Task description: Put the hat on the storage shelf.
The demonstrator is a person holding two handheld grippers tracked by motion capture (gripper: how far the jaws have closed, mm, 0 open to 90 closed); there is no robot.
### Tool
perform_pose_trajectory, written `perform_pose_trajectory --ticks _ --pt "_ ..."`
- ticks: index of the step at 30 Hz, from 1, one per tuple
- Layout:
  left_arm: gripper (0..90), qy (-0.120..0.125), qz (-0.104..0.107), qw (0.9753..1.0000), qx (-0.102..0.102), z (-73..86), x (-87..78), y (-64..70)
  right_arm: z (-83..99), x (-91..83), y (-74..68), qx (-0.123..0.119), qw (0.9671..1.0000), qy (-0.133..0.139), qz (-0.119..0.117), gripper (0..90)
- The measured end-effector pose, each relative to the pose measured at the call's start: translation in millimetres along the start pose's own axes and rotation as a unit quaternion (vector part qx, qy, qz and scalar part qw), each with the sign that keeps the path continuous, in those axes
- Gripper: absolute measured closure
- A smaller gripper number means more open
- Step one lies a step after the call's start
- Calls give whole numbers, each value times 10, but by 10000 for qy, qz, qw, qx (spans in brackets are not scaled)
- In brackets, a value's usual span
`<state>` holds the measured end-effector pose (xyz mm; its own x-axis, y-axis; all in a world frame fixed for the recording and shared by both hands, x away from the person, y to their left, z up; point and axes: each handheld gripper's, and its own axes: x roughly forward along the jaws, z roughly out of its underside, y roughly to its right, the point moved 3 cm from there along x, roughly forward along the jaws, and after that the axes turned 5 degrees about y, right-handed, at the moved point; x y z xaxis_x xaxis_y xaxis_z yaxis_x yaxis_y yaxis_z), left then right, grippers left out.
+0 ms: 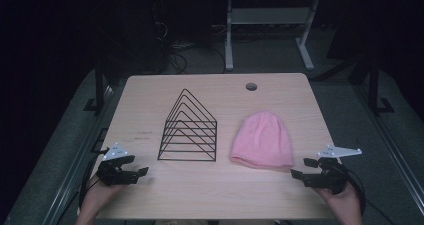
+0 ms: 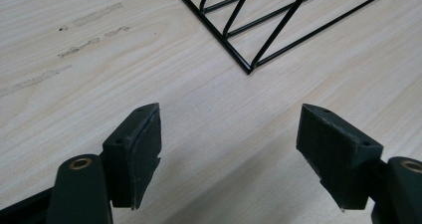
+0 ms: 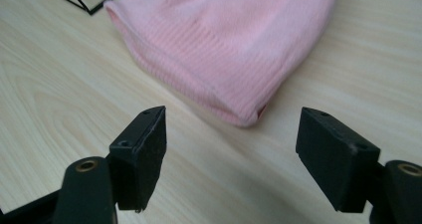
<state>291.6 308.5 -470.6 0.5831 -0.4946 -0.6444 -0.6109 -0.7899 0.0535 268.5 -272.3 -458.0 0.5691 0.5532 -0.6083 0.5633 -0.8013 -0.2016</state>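
A pink knitted beanie (image 1: 262, 140) lies flat on the wooden table, right of centre, its ribbed brim toward me. Beside it on the left stands a black wire rack (image 1: 189, 129) made of triangular dividers. My left gripper (image 1: 134, 166) rests near the front left of the table, open and holding nothing, short of the rack's near corner (image 2: 247, 67). My right gripper (image 1: 305, 168) sits at the front right, open, just before the beanie's near right corner (image 3: 234, 50). Bare tabletop lies between both pairs of jaws.
The light wooden table (image 1: 215, 195) has a round cable hole (image 1: 251, 87) near its far edge and faint scuff marks (image 2: 74, 32) left of the rack. Beyond it, a dark floor with cables and a white desk frame (image 1: 270, 30).
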Motion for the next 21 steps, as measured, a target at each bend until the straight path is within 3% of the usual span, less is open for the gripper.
perform_pose_trajectory --ticks 11,21 --pt "259 -6 11 10000 9 -10 13 -24 -353 -7 50 -173 9996 -190 -100 246" --pt "259 -47 37 10000 -36 -3 38 -51 -677 88 140 -47 9980 -571 -260 220"
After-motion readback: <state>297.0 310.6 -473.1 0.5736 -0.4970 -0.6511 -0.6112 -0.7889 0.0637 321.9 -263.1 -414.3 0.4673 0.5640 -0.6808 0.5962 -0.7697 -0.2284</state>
